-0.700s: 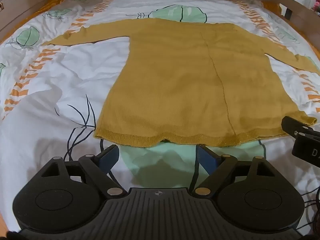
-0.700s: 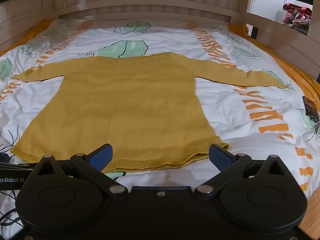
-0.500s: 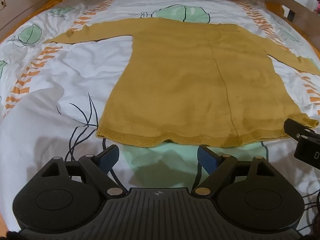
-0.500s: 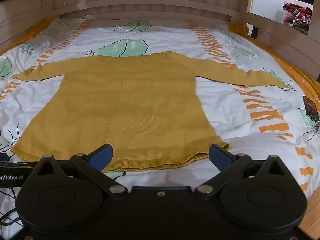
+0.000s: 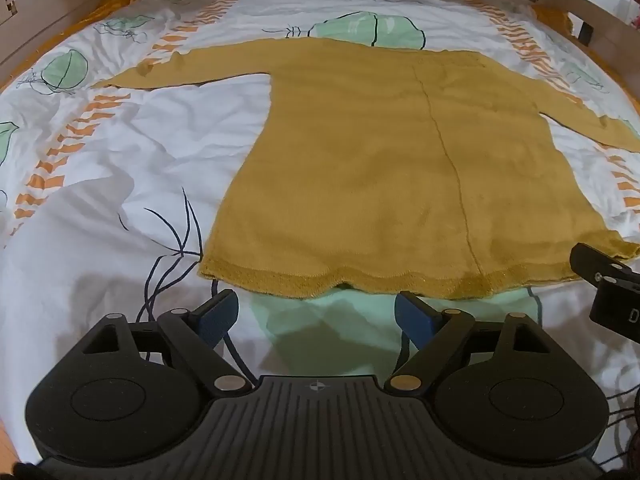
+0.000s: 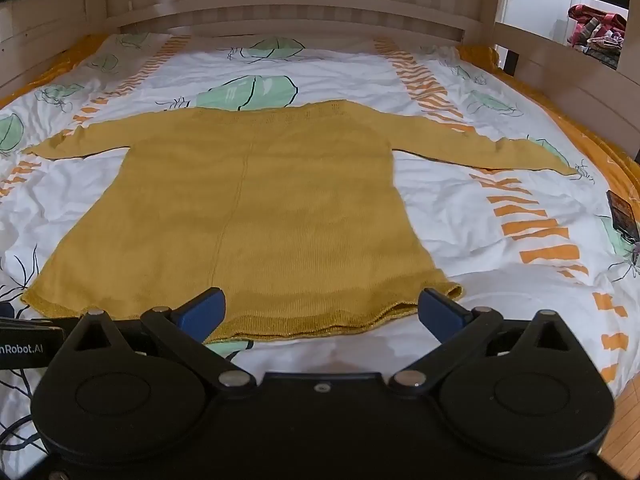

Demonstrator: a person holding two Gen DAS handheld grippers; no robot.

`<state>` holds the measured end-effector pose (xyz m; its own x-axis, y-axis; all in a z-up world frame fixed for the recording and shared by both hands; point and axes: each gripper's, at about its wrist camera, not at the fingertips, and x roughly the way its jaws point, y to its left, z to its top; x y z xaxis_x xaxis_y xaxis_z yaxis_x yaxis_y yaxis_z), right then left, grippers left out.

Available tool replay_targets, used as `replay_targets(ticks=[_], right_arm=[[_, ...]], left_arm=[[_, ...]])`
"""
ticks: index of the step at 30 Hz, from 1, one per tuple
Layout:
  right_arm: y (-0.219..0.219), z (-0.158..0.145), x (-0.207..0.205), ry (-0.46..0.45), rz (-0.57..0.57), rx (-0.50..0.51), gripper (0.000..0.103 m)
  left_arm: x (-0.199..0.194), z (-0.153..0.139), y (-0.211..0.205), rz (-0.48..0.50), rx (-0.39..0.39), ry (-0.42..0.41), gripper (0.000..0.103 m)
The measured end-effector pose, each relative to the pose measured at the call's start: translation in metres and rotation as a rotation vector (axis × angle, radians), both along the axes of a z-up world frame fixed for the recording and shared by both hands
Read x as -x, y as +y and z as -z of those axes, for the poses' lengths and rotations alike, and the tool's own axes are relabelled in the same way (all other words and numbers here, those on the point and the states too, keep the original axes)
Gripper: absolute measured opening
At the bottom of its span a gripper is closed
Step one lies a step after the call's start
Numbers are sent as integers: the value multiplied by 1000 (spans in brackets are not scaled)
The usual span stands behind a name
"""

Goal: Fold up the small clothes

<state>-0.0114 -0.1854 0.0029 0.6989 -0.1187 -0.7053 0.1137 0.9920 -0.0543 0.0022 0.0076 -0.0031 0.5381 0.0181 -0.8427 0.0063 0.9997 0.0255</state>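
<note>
**A:** Count it off for me, left to right.

**B:** One mustard sweater (image 5: 384, 168), spread flat on the bed's printed duvet (image 5: 120, 152). It has two sleeves: the left sleeve (image 5: 192, 70) reaches out toward the wooden side rail (image 5: 60, 12), the right sleeve (image 6: 480, 144) toward the opposite rail. There are two claws: the left claw (image 5: 316, 312) and the right claw (image 6: 320, 308), each with two blue fingertips (image 6: 202, 312). There is also one dark flat object (image 6: 622, 216) near the bed's right edge; I can't tell what it is.

**A:** Claw state?

**B:** Both are spread wide and pinching nothing. The left claw hangs just short of the hem (image 5: 360, 280), over a green patch of print. Seen from its own camera, the right claw's tips overlap the hem near the right corner; whether they touch it I can't tell.

**A:** Edges and room?

**B:** There is bare duvet on both sides of the body, wider on the left. The headboard (image 6: 280, 12) stands well beyond the neckline, with bedding between.

**A:** Which way does it lie?

**B:** The hem is nearest the claws and the neckline points at the headboard. The body's long axis runs down the bed, with a seam line up the middle, and the sleeves stretch crosswise.
</note>
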Motion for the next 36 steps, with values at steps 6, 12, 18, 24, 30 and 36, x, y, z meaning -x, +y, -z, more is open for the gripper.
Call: replay_targets(ticks=[6, 12, 18, 24, 30, 36], right_arm=[[0, 1, 0, 3, -2, 0, 102], [1, 0, -1, 5, -1, 2, 102], [1, 0, -1, 4, -1, 2, 102], [1, 0, 0, 5, -2, 1, 102], [3, 1, -4, 12, -6, 4, 102], [4, 3, -5, 26, -7, 4, 102]], left_arm=[[0, 0, 0, 1, -3, 1, 86], [-1, 0, 0, 5, -3, 4, 86], [-1, 0, 0, 6, -3, 4, 86], [-2, 0, -1, 6, -4, 4, 86], [-2, 1, -2, 7, -4, 7, 86], [-2, 1, 0, 2, -2, 5, 86]])
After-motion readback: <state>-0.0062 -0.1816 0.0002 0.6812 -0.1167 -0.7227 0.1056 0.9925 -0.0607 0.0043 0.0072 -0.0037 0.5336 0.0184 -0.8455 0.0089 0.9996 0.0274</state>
